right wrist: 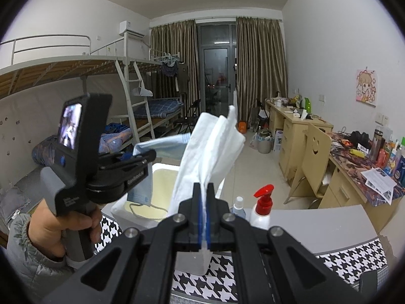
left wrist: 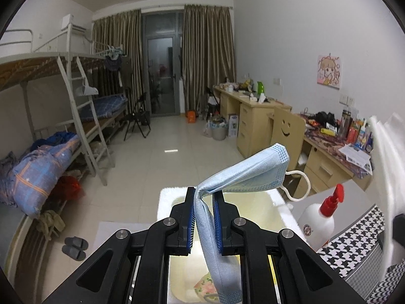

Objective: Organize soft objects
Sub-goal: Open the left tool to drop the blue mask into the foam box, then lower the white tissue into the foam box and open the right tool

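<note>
Left gripper [left wrist: 204, 197] is clamped on a light blue face mask [left wrist: 243, 169]; the mask is pinched between the blue pads, one end sticking up to the right, the other hanging down over the open white foam box [left wrist: 164, 202]. An ear loop [left wrist: 302, 185] dangles beside the box rim. Right gripper [right wrist: 203, 190] is closed tight on a white tissue [right wrist: 210, 147], which stands upward from the jaws. From the right wrist view, the person's left hand [right wrist: 58, 225] holds the left tool just above the box [right wrist: 162, 169]. A red-capped pump bottle [right wrist: 262, 210] stands beside the box on the houndstooth cloth [right wrist: 349, 261].
</note>
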`<state>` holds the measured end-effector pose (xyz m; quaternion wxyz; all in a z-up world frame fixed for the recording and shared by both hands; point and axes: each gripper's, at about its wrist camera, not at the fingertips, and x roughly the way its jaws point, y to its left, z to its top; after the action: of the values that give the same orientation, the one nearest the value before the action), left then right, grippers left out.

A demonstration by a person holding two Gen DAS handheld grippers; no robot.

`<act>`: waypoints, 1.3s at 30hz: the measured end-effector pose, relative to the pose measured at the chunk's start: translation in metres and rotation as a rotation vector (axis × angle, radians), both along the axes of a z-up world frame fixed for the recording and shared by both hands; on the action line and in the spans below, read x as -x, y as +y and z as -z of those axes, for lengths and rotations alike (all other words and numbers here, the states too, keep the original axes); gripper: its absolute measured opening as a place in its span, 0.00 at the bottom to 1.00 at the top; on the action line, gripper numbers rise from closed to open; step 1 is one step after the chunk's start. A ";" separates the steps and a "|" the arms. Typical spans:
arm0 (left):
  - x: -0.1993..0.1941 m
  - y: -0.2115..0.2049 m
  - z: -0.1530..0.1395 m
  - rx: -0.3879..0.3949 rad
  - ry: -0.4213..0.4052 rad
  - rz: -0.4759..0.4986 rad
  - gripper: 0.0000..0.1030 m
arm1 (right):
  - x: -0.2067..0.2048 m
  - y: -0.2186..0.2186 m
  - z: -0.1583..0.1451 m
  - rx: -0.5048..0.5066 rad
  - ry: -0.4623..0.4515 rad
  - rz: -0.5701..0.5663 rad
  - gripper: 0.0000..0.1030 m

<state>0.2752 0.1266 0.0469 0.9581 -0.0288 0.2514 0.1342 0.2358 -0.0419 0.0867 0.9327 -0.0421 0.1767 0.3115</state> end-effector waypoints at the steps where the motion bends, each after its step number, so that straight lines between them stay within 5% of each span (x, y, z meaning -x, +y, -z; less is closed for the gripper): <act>1: -0.003 0.001 0.003 0.003 0.011 0.000 0.14 | 0.000 0.001 0.000 0.002 0.002 0.001 0.04; 7: -0.016 0.010 0.020 0.021 0.090 -0.006 0.17 | -0.004 0.002 0.006 0.009 0.016 0.002 0.04; 9: -0.017 0.013 0.023 0.033 0.105 -0.009 0.31 | -0.006 0.003 0.007 0.011 0.025 0.003 0.04; 11: -0.017 0.015 0.024 0.045 0.107 -0.005 0.75 | -0.009 0.004 0.007 0.011 0.034 0.004 0.04; 14: -0.009 0.020 0.020 0.032 0.074 -0.050 0.93 | -0.013 0.006 0.009 0.012 0.050 -0.001 0.04; 39: 0.064 0.050 -0.004 -0.014 -0.022 -0.194 0.99 | -0.031 0.047 0.014 0.021 0.123 -0.104 0.04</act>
<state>0.2114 0.1766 0.0512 0.9435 -0.0477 0.2359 0.2276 0.2671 0.0055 0.0731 0.9020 -0.0418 0.2348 0.3598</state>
